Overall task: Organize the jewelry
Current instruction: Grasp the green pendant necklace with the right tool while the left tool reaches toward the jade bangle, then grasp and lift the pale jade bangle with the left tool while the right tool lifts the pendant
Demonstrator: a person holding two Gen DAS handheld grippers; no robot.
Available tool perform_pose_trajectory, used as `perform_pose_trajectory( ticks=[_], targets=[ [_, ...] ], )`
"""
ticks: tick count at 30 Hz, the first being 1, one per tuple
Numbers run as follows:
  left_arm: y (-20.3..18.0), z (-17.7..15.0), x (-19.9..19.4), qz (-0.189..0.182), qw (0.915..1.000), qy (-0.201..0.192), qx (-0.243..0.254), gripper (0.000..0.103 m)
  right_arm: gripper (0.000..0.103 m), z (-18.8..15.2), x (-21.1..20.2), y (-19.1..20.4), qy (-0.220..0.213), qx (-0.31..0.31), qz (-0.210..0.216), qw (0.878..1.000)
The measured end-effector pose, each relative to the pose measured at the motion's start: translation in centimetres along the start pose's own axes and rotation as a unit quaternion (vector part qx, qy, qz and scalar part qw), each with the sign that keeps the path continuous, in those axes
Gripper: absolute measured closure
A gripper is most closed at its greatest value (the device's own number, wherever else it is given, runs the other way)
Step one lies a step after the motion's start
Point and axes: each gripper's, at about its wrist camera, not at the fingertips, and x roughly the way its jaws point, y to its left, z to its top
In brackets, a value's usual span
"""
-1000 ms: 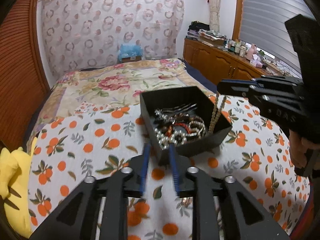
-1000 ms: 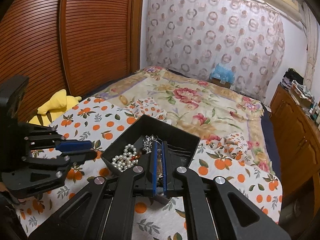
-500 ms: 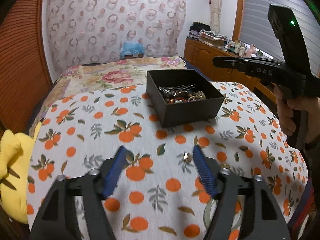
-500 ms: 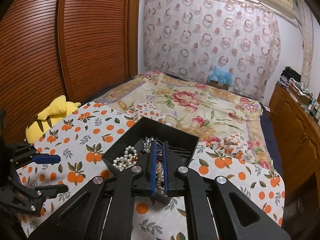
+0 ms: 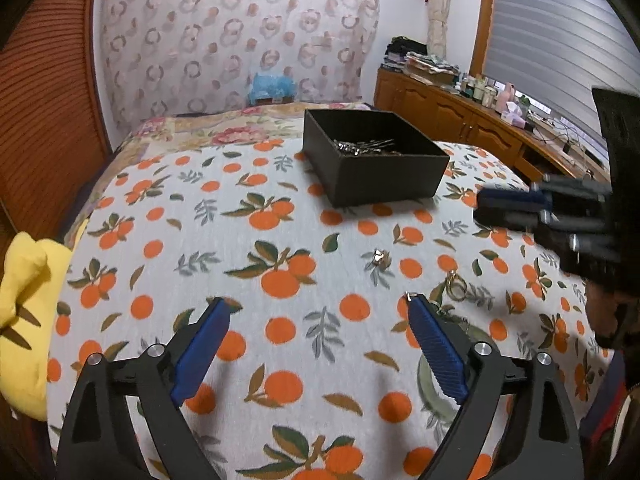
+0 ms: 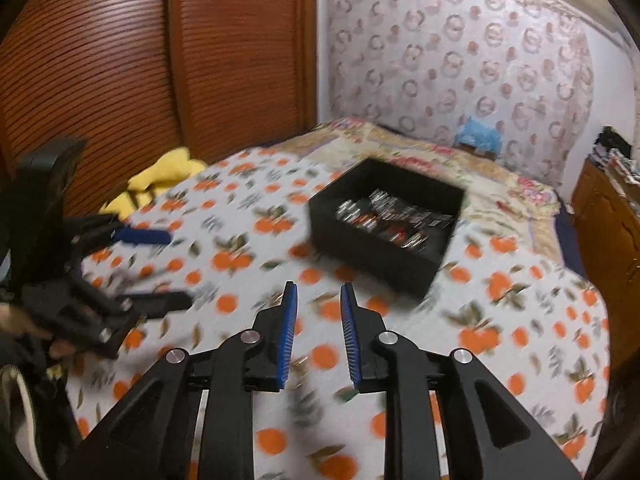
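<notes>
A black open box (image 5: 384, 184) with several jewelry pieces (image 5: 362, 146) in it stands on the orange-print bedspread. In front of it a small ring (image 5: 380, 257) and a gold ring (image 5: 456, 282) lie loose. A pale green bangle (image 5: 430, 384) is partly hidden under my left gripper's right finger. My left gripper (image 5: 316, 301) hovers low over the cloth, its jaws opening wide, nothing between them. My right gripper (image 6: 319, 288) is pulled back from the box (image 6: 360, 256), jaws opening a little and empty. It shows blurred at the right (image 5: 516, 208).
A yellow plush toy (image 5: 28, 300) lies at the bed's left edge beside the ribbed wooden wardrobe doors (image 6: 120, 60). A wooden dresser (image 5: 460, 120) loaded with small items runs along the right. A patterned curtain covers the far wall.
Both grippers have drawn back from the box and sunk lower. The left jaws spread wide. The right jaws, shut before with a bead strand hanging over the box, have parted and are empty.
</notes>
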Motion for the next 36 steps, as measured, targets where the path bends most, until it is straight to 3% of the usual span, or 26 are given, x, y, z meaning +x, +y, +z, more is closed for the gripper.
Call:
perform_pose_trajectory(
  ticks=[11,17,22,26,36],
  targets=[
    [0.8,-1.3,-0.3,0.017,0.9998,0.004,-0.007,0.013,0.079,-1.8,3.2,2.9,0.064,-0.032,0.044,0.996],
    [0.9,-1.5,-0.6,0.017,0.9998,0.003,-0.009,0.013,0.086,-2.0,4.7,2.9,0.091,-0.038,0.026,0.995],
    [0.7,-1.8,-0.7,0.009,0.9999,0.006,-0.006,0.013,0.090,-2.0,4.8,2.5,0.091,-0.035,0.026,0.995],
    [-0.2,-1.9,-0.6,0.001,0.9999,0.009,0.004,0.013,0.090,-2.0,3.6,2.0,0.068,-0.022,0.019,0.997],
    [-3.8,-2.1,0.2,-0.040,0.9982,0.028,0.034,0.013,0.090,-0.7,-4.3,0.1,-0.024,0.012,-0.015,1.000]
  ],
)
